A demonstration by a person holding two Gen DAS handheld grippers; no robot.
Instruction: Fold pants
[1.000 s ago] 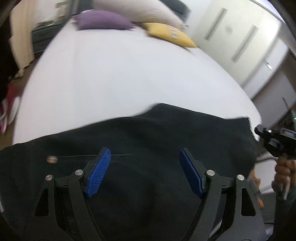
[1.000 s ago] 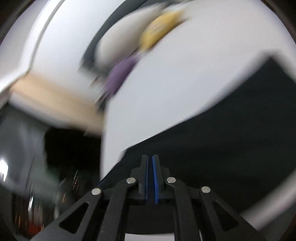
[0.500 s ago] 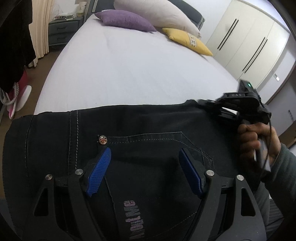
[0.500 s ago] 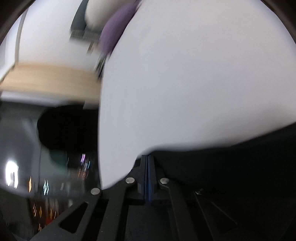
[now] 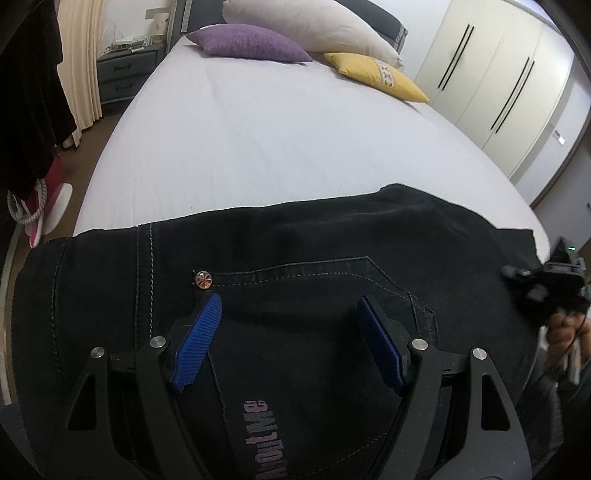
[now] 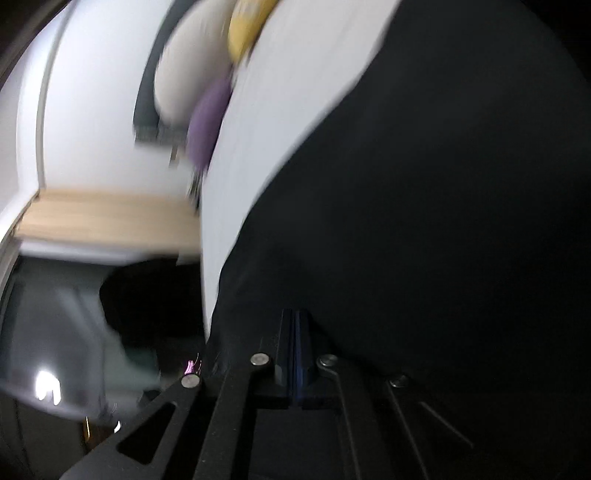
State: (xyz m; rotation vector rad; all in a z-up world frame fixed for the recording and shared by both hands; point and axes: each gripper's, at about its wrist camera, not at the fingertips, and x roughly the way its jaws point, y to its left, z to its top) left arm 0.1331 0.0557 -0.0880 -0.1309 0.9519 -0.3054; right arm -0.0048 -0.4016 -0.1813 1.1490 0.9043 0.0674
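Pants: the black pants lie spread across the near end of the bed, back side up, with a pocket seam and a small metal rivet showing. Laid flat like this, the cloth is ready to be doubled over.

Left gripper: the left gripper hovers over the pocket area with its blue pads spread wide, holding nothing. It looks placed to pin or steady the fabric while the other side works.

Right gripper: the right gripper has its fingers pressed together at the edge of the dark cloth. The view is blurred, so whether fabric is pinched between them I cannot tell. From the left wrist view it sits at the far right corner of the pants, held in the person's hand.

Stage: I'd judge the fold is early; the garment seems only one layer thick where visible.

Room: a purple pillow, a white pillow and a yellow pillow sit at the head, well apart from the work.
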